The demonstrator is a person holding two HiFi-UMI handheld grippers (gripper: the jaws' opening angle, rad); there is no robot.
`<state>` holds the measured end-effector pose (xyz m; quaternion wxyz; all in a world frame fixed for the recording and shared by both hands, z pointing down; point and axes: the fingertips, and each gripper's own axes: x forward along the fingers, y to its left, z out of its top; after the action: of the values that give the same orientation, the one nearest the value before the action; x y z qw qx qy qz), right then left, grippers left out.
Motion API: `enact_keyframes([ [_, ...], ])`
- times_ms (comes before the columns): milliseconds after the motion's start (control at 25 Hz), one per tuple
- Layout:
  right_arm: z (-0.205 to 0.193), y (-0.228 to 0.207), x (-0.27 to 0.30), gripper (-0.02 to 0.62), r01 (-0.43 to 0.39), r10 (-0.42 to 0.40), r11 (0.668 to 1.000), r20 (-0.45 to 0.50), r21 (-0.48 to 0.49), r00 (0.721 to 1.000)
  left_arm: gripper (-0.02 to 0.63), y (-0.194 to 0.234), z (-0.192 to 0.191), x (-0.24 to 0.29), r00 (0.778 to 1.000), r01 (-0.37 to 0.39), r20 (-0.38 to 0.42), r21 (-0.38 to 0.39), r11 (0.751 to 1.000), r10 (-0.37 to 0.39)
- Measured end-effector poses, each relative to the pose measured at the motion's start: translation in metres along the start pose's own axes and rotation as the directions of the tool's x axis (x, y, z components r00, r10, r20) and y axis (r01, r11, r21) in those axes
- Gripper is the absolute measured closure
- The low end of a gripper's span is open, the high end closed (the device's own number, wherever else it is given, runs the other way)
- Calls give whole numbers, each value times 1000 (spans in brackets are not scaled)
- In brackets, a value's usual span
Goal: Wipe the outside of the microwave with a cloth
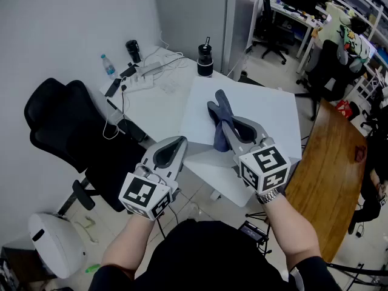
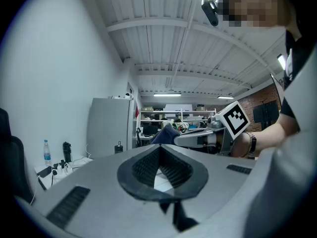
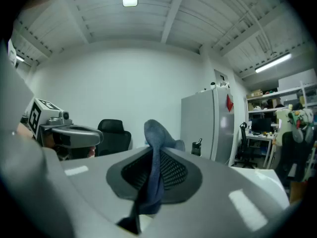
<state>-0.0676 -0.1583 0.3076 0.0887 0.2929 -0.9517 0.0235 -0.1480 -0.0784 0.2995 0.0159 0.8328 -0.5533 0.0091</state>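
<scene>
Both point forward, near level: left claw (image 1: pixel 180 140) clenched empty, right claw (image 1: pixel 226 123) grasping the cloth (image 1: pixel 220 109).

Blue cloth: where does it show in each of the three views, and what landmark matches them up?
Head view: centre, blue cloth clamped in the right gripper.
Left gripper view: centre, poking up beyond the jaws.
Right gripper view: centre, pinched between the jaws.
Shared landmark: black bottle, seen in all three.
</scene>
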Motion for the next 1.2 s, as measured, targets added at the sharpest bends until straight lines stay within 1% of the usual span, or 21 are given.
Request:
enact_keyframes([
  [200, 1, 2, 66, 558, -9, 9, 1000, -27, -10, 1000, 601, 52, -3, 17, 1000, 21, -9, 8, 1000, -21],
  [400, -4, 11, 117, 558, -22, 22, 1000, -65, -9, 998, 601, 88, -11, 26, 999, 43, -20, -2, 999, -43],
  [560, -14, 17, 150, 558, -32, 28, 999, -129, -27, 991, 601, 114, -16, 31, 999, 49, -24, -16, 999, -49],
  [720, -36, 13, 175, 558, -48, 30, 997, -238, -67, 971, 601, 131, -22, 39, 998, 52, -29, -33, 998, -53],
  [920, -67, 8, 191, 558, -63, 11, 990, -376, -127, 926, 601, 142, -31, 49, 997, 67, -44, -45, 997, -69],
  [1040, -75, 2, 197, 558, -64, -16, 982, -415, -177, 909, 601, 147, -35, 54, 996, 77, -50, -51, 996, -79],
  [1200, -77, -6, 195, 558, -56, -35, 979, -431, -196, 902, 601, 147, -39, 62, 994, 94, -56, -56, 994, -97],
])
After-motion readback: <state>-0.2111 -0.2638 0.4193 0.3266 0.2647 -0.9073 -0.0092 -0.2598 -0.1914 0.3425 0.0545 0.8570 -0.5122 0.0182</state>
